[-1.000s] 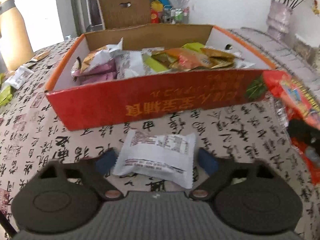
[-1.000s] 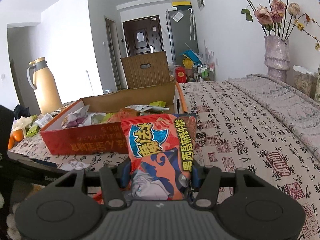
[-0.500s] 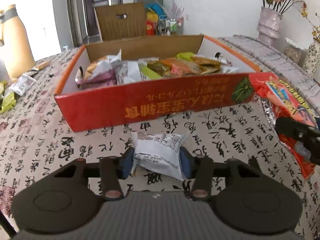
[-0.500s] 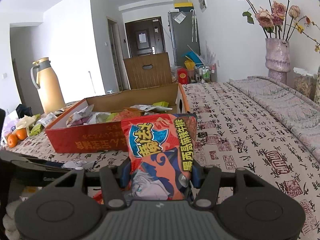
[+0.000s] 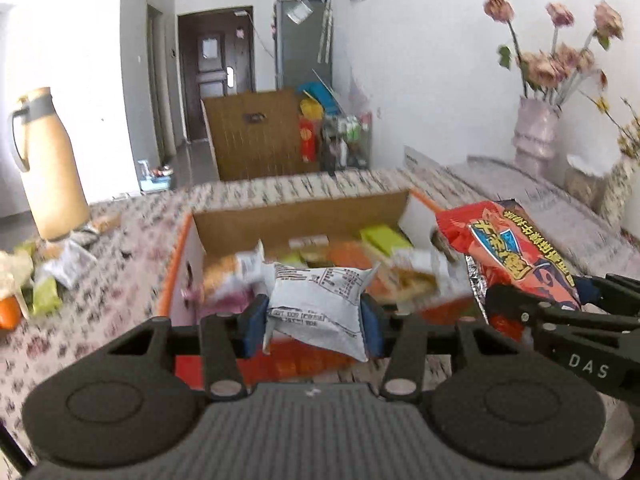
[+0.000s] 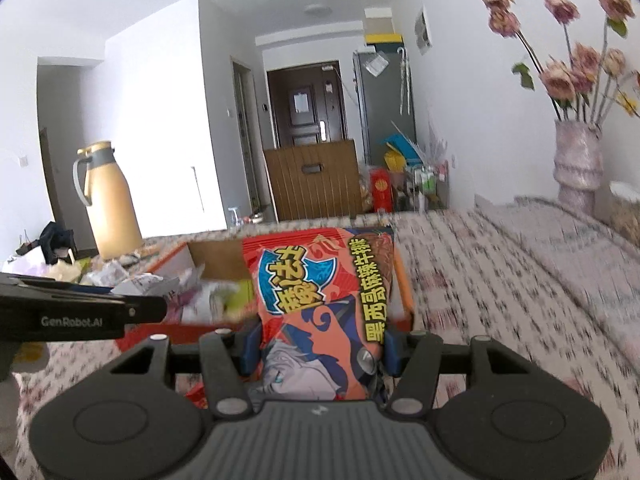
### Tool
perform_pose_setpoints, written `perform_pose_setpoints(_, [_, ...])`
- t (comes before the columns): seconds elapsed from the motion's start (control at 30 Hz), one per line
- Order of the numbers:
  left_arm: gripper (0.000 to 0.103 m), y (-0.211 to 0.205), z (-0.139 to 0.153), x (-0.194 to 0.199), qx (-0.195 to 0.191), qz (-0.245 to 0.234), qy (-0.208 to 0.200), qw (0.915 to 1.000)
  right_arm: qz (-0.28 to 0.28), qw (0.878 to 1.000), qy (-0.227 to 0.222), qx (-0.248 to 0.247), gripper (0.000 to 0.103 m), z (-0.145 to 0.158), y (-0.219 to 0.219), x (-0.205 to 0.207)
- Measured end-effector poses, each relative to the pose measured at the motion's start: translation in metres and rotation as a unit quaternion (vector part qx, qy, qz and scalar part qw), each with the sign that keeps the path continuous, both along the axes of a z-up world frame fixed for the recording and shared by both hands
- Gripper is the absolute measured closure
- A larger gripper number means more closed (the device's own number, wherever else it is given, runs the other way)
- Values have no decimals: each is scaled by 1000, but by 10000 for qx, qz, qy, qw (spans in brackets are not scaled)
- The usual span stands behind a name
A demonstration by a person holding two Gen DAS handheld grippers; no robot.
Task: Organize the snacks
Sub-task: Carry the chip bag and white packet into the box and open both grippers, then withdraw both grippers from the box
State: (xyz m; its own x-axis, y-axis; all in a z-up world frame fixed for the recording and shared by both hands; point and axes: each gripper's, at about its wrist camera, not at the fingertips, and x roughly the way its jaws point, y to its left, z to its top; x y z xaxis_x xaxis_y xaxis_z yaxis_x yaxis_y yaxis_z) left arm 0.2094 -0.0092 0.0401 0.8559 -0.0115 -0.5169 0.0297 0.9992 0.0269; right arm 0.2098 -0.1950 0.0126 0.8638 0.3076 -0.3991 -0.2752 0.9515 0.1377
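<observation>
My left gripper (image 5: 314, 326) is shut on a white snack packet (image 5: 320, 306), held in the air in front of the red cardboard box (image 5: 178, 264). The box holds several snack packs (image 5: 384, 236). My right gripper (image 6: 320, 346) is shut on a large red snack bag (image 6: 320, 304), which stands upright between its blue pads and hides the right part of the red cardboard box (image 6: 404, 280). From the left wrist, that red snack bag (image 5: 512, 256) and the right gripper's fingers (image 5: 520, 312) show at the right, beside the box's right end.
A tan thermos jug (image 5: 48, 168) and loose snack packs (image 5: 52, 276) stand left of the box on the patterned tablecloth (image 6: 500, 280). A vase of flowers (image 5: 538, 136) is at the far right. A brown carton (image 6: 316, 180) sits beyond the table's far edge.
The left gripper closed on the white packet and lifted it off the tablecloth to box height. The right gripper rose with the red bag still in its grip.
</observation>
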Motion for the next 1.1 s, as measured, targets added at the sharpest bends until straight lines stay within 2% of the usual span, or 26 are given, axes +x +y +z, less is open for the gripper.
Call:
perform_pose_setpoints(0.13, [54,6,10,24,20,190,-97,9998,54,9999,-57,-71,48,12,12,33])
perform_pose_setpoints(0.3, [54,17,11,59,40,447,-22,9990,-38,9999,-23,-156,48,16,25,74])
perform_pose_setpoints(0.57, [52,28,-6,98,9,724,217,9971,-66,9988,361,-313,45,-3,41,126])
perform_pose_setpoints(0.63, [46,33,-11,102,-28,763,256,9968,-67,9986,405,-348,43,-8,41,130])
perform_pose_setpoints(0.67, [36,35,-13,102,-47,788,257,9965,-60,9985,415,-352,36,-10,41,131])
perform_pose_setpoints(0.7, [22,37,-14,102,-55,824,230,9963,-83,9986,405,-344,31,-11,40,132])
perform_pose_setpoints(0.73, [15,39,-15,101,-46,871,182,9960,-126,9987,374,-332,18,-11,38,132])
perform_pose_setpoints(0.8, [0,41,-15,97,-24,933,82,9956,-197,9989,300,-290,6,-11,36,131])
perform_pose_setpoints(0.87, [0,44,-15,93,-51,925,35,9957,-224,9989,309,-282,0,-11,34,130])
perform_pose_setpoints(1.1, [0,44,-8,70,-91,808,-51,9967,-258,9987,327,-278,0,-8,27,115])
